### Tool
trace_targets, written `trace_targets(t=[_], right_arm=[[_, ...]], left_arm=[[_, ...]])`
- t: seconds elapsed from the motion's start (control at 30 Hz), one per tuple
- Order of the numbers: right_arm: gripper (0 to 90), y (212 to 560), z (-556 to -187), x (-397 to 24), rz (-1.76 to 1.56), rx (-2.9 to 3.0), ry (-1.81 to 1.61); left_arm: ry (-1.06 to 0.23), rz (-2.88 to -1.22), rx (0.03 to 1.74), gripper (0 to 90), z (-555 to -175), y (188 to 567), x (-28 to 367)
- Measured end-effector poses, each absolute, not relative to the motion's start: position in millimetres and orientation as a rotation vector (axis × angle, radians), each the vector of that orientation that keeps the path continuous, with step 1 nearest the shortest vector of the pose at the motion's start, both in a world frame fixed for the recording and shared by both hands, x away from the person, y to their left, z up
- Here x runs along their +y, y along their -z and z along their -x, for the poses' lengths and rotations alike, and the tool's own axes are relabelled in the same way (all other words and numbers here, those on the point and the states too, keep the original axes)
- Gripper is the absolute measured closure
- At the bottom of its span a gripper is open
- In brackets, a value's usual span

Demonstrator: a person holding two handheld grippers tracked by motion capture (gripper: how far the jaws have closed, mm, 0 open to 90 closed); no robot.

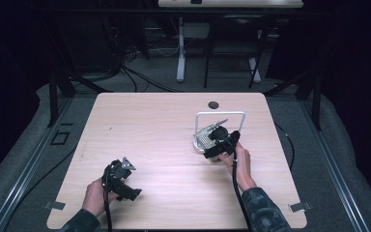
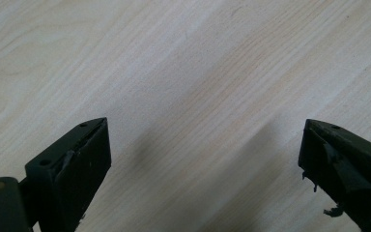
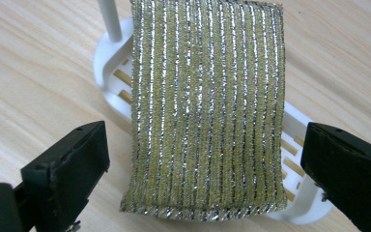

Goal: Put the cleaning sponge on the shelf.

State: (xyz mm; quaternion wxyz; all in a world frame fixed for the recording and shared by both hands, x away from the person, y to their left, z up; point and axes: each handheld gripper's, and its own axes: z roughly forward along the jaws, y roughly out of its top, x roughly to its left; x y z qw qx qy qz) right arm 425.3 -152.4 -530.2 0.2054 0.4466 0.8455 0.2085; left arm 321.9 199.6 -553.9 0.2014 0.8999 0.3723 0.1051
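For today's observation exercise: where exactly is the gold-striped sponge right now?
The sponge lies on the white slotted rack, right of centre on the table in the high view, between the open jaws of the right tool.

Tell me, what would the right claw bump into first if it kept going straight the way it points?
Most likely the gold-and-silver striped sponge, lying on the white rack straight ahead of the right claw. Its jaws stand open on either side of the sponge, not pressing it. How near is hard to judge.
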Motion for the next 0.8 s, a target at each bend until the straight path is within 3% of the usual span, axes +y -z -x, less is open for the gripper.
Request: trace_targets(t=[0.8], right_arm=[[6.4, 499, -391, -171, -1.270, 2.398, -0.767]], left_arm=[[-0.300, -2.519, 1.034, 4.6, -321, 553, 198]])
